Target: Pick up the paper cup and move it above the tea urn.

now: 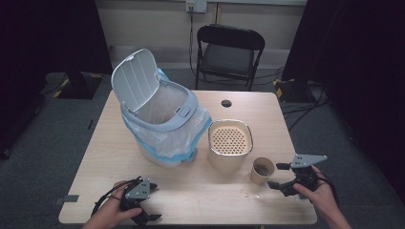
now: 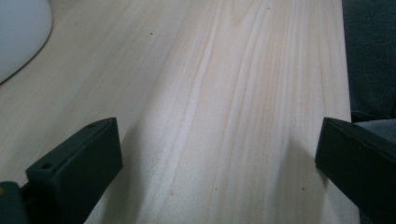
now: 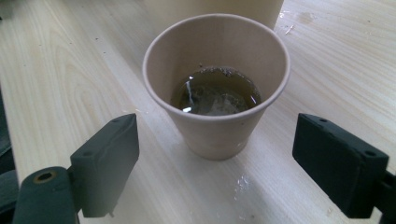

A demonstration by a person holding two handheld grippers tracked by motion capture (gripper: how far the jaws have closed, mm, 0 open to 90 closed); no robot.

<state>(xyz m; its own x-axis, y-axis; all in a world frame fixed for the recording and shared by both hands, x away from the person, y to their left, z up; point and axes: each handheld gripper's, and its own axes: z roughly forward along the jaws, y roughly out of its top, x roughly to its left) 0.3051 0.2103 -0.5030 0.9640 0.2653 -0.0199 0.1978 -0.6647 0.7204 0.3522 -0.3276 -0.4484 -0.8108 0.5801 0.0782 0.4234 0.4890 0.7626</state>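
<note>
One paper cup (image 1: 262,170) stands upright on the table (image 1: 191,186), near its front right, just beside one tan strainer pot (image 1: 229,144) with a perforated insert. In the right gripper view the cup (image 3: 216,88) holds dark liquid with bits floating in it, and a few wet drops lie on the wood before it. The right gripper (image 1: 279,176) sits just right of the cup, jaws spread wide and apart from it on both sides. The left gripper (image 1: 150,217) rests at the front left edge, jaws also spread over bare wood. One lined bin (image 1: 160,114), lid up, stands behind; one chair (image 1: 229,55) beyond the table.
</note>
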